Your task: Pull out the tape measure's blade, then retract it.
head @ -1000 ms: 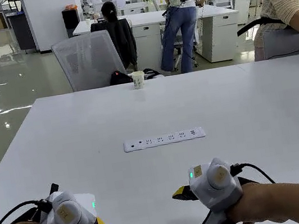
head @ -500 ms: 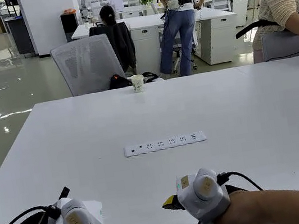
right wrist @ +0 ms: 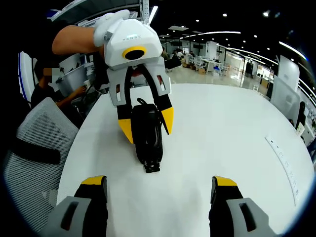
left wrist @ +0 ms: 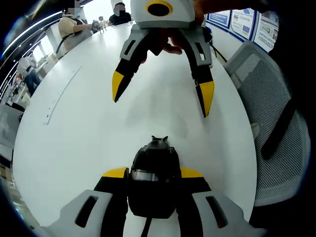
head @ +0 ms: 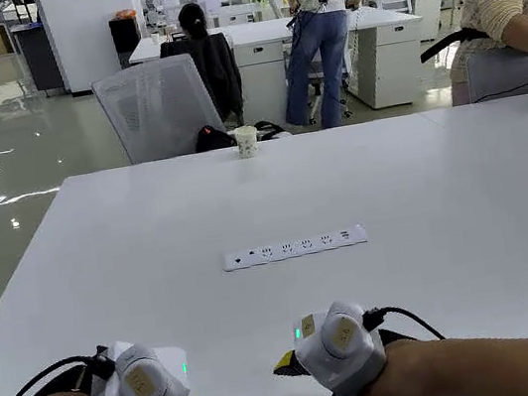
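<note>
**Item: tape measure point(right wrist: 146, 136).** Black case, clamped across its sides by the jaws of the left gripper point(left wrist: 153, 174). It is held low over the near edge of the white surface point(head: 424, 193); whether it rests on the surface cannot be told. The blade is wound in, and its end tab point(right wrist: 152, 168) faces the other gripper.

**Right gripper point(right wrist: 159, 181).** Jaws wide apart and holding nothing. It is on the right, nose to nose with the case and a short way off the tab.

**Handling, as judged.** The case is rigid, compact and likely dense for its size. Its smooth sides could twist in the clamp under a pull. The blade is probably thin sprung steel, stiff along its length, and apt to snap back. The place to take hold is the small end tab, pinched flat and drawn straight away from the case mouth. The return should be eased, not let fly.

**Mid surface.** White power strip point(head: 294, 247), lying flat, well apart from both grippers.

**Far edge.** Paper cup point(head: 247, 140), upright.

**Beyond.** Grey mesh chair point(head: 159, 104), desks, and people standing and seated.
</note>
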{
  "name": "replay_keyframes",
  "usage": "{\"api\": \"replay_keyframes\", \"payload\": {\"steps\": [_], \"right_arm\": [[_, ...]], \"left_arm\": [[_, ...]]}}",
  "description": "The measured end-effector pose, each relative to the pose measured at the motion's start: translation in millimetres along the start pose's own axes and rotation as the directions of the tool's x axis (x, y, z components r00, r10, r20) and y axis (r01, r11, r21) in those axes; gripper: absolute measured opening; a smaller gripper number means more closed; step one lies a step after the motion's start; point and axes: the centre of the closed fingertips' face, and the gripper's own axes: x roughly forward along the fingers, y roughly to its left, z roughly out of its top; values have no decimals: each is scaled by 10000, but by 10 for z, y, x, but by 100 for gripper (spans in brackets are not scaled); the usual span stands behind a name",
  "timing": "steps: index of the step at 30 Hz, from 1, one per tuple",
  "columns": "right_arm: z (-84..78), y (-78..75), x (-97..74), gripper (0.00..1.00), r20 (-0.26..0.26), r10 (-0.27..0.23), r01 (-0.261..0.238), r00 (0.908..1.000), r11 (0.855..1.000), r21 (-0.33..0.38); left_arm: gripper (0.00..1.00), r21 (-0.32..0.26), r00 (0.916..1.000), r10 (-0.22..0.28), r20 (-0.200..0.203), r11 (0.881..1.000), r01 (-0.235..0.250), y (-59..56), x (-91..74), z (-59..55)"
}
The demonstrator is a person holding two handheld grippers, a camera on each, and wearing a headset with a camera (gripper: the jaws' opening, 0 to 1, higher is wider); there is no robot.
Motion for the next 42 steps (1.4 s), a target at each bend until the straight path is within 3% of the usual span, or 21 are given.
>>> {"api": "replay_keyframes", "payload": {"steps": [3,6,14,29,42], "right_arm": [[8,11,44,75,-84,68,-70,9999,9996,-279],[-17,9,94,58,-268,109,-123,9996,9985,-532],[37,74,214,41,-268,376,-394,9989,9967,-705],[57,88,425,31,-607,549,-599,9966,9946,-846],[25,122,510,13,-895,734,-845,9933,9882,-1277]], "left_arm": [[32,-25,10000,48,58,10000,-48,-9,-1,2],[32,-75,9999,93,132,9999,-92,3,0,1],[32,-88,9998,125,176,9999,-123,9,2,4],[32,-61,9996,168,244,9998,-167,4,-5,2],[32,-75,9991,176,390,9998,-174,5,-10,-5]]}}
